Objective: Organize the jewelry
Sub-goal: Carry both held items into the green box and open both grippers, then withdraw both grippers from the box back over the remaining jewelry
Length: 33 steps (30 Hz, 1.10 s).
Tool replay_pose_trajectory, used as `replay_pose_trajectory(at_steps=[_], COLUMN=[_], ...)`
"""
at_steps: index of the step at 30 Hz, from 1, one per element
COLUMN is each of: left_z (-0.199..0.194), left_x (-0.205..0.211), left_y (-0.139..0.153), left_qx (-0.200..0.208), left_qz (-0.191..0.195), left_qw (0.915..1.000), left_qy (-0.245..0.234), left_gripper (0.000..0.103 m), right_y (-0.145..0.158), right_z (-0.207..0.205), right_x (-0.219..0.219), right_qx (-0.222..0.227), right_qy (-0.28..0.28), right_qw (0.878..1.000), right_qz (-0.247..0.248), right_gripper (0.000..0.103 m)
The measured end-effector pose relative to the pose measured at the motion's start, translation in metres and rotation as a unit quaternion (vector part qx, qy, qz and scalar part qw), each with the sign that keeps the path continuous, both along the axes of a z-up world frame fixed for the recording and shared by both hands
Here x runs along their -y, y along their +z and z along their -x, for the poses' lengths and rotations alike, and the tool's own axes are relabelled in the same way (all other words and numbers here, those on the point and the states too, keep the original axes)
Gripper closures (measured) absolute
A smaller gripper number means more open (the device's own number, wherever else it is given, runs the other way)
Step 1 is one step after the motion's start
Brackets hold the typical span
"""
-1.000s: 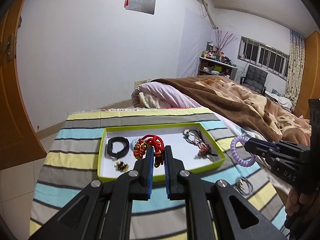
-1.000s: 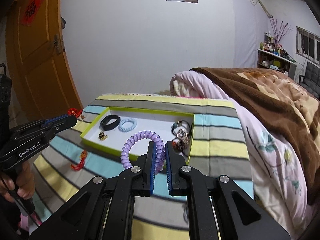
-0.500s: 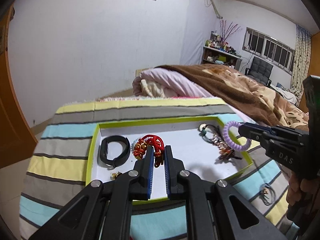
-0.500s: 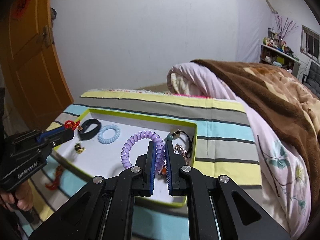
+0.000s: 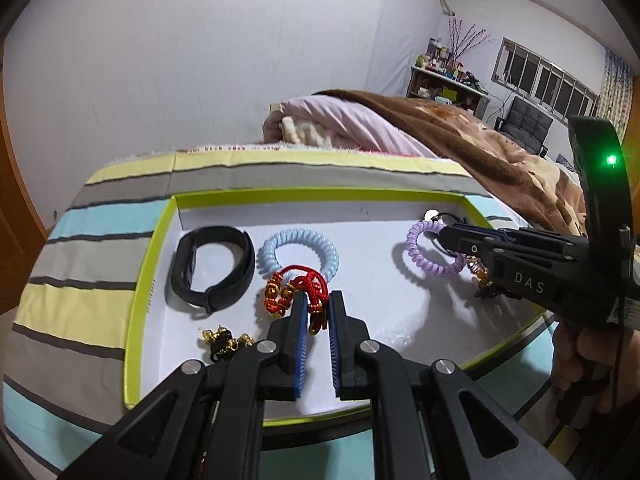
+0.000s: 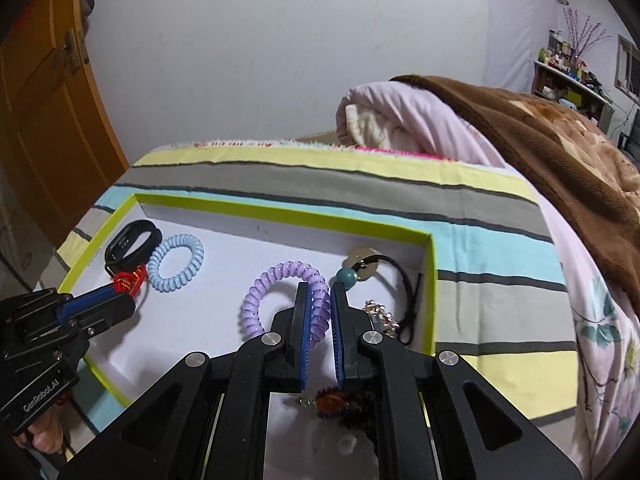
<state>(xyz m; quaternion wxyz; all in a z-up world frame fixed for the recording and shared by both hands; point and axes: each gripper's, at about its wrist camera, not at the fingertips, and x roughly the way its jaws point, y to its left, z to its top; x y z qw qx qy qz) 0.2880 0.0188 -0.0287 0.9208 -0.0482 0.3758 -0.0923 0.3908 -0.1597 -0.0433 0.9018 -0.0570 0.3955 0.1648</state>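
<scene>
A white tray with a lime-green rim (image 5: 152, 240) (image 6: 430, 264) lies on a striped cloth. My left gripper (image 5: 318, 304) is shut on a red knotted bracelet with gold beads (image 5: 296, 286) and holds it low over the tray's middle. My right gripper (image 6: 319, 294) is shut on a purple spiral hair tie (image 6: 272, 284), over the tray's right half; that tie also shows in the left wrist view (image 5: 428, 254). In the tray lie a black band (image 5: 212, 268), a light blue spiral tie (image 5: 298, 250), a gold-and-black charm (image 5: 224, 340) and a black cord necklace with a teal bead (image 6: 372, 268).
The striped cloth (image 5: 100, 220) covers a small table beside a bed with a pink quilt (image 6: 420, 120) and brown blanket (image 5: 500, 160). An orange door (image 6: 44, 100) stands at left. A beaded piece (image 6: 336, 400) lies under my right gripper.
Both grippers have moved forward and down over the tray, each still holding its piece. The purple tie has come from outside the tray's right edge to above its floor.
</scene>
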Motion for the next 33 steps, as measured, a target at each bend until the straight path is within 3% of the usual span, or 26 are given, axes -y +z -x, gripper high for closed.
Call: replay_pose_trajectory(at_steps=[6,10,16,33], left_z=[-0.001,0.000,0.011,0.105], left_x=[-0.001,-0.001,-0.004,-0.003], left_y=[-0.001,0.001,0.015,0.057], left_qx=[-0.003,-0.002,0.006,0.059], left_qz=[0.006,0.003,0.006,0.007], left_qw=[1.0000,1.0000,1.0000,0.9982], left_qy=[-0.003,-0.004,0.000,0.010], left_gripper=[0.092,0.091,0.080,0.080], right_y=[-0.007,-0.002,0.017,0.066], right_z=[-0.006,-0.003,0.013,0.138], right_x=[-0.002,-0.001,0.004,0.024], right_qx=[-0.012,-0.009,0.006,0.067], right_qy=[0.000,-0.002,-0.004,0.008], right_qw=[1.000,1.000,1.000,0.997], right_qz=[0.005,0.001,-0.009,-0.029], right_gripper=[0.092,0.077,0.077,0.077])
